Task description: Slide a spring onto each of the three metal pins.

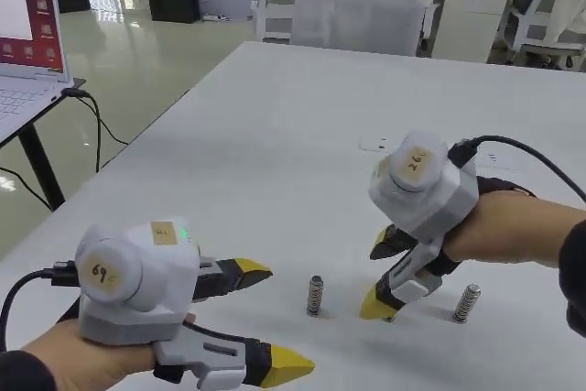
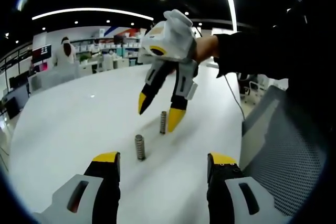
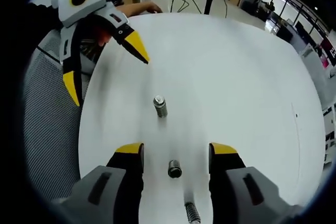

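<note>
Head view shows left tongs [image 1: 286,318] and right tongs [image 1: 371,281] gaping beside two upright grey coiled springs [image 1: 315,295].

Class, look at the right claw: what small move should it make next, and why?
Probably lift the right claw straight up. It is open and empty, jaws either side of the middle spring, which stands between the far spring and near spring; a sideways move might knock it.
</note>
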The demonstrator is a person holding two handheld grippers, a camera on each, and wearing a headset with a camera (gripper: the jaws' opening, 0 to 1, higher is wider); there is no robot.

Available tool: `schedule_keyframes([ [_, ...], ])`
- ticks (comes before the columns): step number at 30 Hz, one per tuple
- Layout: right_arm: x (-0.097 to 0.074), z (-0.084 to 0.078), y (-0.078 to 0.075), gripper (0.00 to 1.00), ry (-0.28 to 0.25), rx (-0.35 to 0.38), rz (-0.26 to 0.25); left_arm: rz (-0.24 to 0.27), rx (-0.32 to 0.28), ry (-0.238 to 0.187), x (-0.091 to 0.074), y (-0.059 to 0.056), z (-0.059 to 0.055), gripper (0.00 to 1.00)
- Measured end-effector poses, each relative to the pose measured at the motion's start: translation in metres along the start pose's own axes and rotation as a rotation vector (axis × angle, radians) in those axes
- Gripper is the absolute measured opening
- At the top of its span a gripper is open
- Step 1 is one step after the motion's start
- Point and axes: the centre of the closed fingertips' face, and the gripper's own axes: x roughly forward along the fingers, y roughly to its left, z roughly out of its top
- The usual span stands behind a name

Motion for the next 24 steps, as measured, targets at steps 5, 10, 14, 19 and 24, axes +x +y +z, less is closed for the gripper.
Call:
schedule_keyframes([
  [5,-0.01,-0.004,-0.007,0.52,-0.047,0.037,-0.031,-0.007,0.006,0.004,0.002,0.001,0.001,0.63],
  [10,-0.021,-0.012,-0.014,0.54,-0.09,0.075,-0.067,-0.013,0.009,0.011,0.005,0.003,0.001,0.63],
  [14,-0.029,-0.02,-0.02,0.55,-0.112,0.105,-0.101,-0.014,0.01,0.011,0.006,0.004,0.002,0.63],
  [19,-0.039,-0.027,-0.024,0.57,-0.155,0.15,-0.129,-0.015,0.01,0.009,0.008,0.004,0.003,0.63],
  [24,-0.05,-0.034,-0.026,0.59,-0.194,0.181,-0.159,-0.014,0.007,0.005,0.009,0.005,0.004,0.63],
])
